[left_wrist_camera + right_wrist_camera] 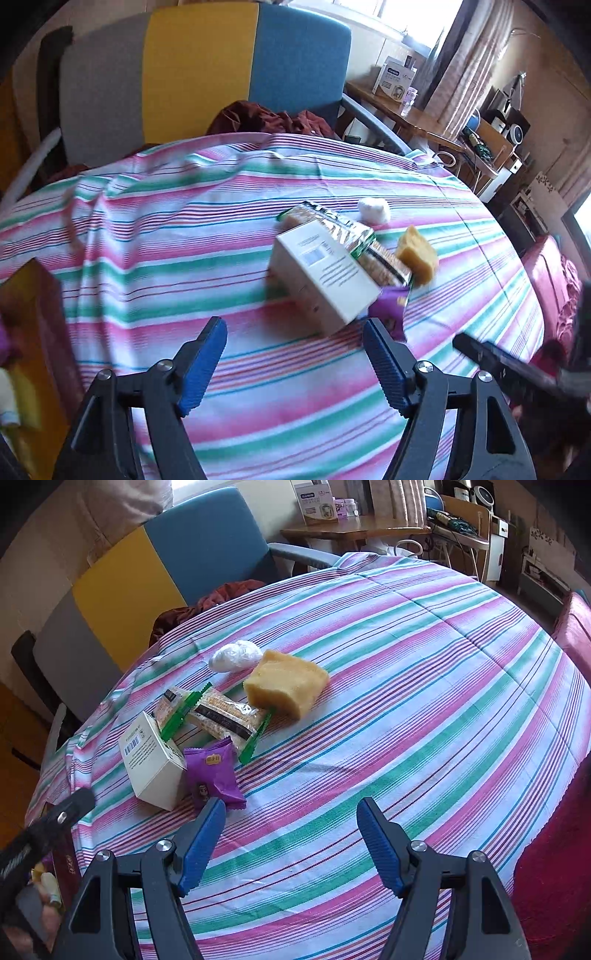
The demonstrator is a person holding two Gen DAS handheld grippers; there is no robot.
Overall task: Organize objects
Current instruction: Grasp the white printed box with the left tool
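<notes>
Both grippers are empty. Left gripper (294, 363) jaws stand wide, nothing between the pads; right gripper (291, 843) is the same, hovering over bare striped cloth (424, 709) near the table's front edge.

The pile sits left of table centre: white box (153, 764), purple packet (213, 771) leaning on it, two clear snack packs with green ends (218, 716) behind, yellow sponge (286, 686) and a white wad (234, 651) toward the far edge.

Likely next pick is the purple packet, since it lies just ahead of the right gripper's left finger.

- Come down across its short width; it's soft and will crumple.
- Grip the body, not the crimped seal.
- Lift clear of the box so it doesn't drag.
- The left-wrist view is blurred; let that hand settle before committing.
- A box with items inside (33, 332) at the table's left edge looks like the drop spot; unconfirmed.
</notes>
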